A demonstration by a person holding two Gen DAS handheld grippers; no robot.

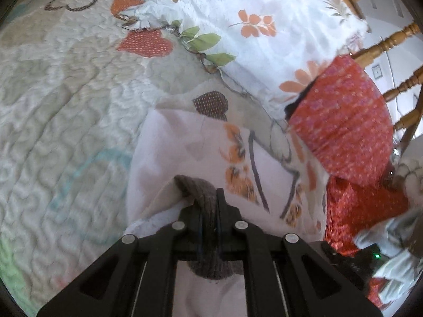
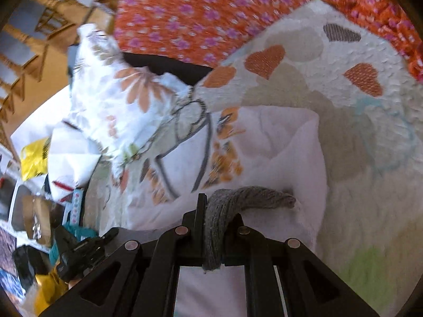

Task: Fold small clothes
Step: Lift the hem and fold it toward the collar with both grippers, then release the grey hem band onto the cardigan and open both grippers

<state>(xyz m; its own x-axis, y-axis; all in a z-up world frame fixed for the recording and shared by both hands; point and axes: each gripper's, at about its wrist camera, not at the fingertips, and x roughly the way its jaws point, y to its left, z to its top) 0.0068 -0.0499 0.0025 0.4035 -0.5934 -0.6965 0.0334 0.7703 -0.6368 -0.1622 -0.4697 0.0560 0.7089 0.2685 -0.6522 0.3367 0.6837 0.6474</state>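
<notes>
A small white garment (image 1: 185, 148) with an orange and grey print and a grey knit trim lies on a quilted bedspread (image 1: 66, 100). My left gripper (image 1: 210, 203) is shut on the grey knit trim (image 1: 197, 189) of the garment, the cloth draping below. In the right wrist view the same white garment (image 2: 267, 137) hangs in front, and my right gripper (image 2: 216, 211) is shut on another part of the grey knit trim (image 2: 253, 194). The garment is lifted and bunched between the two grippers.
A floral white pillow (image 1: 264, 26) and a red patterned cloth (image 1: 343, 121) lie beyond the garment, with wooden chair spindles (image 1: 391, 39) at the right. In the right wrist view the red cloth (image 2: 198, 13) fills the top, and clutter with a yellow bag (image 2: 33, 158) sits left.
</notes>
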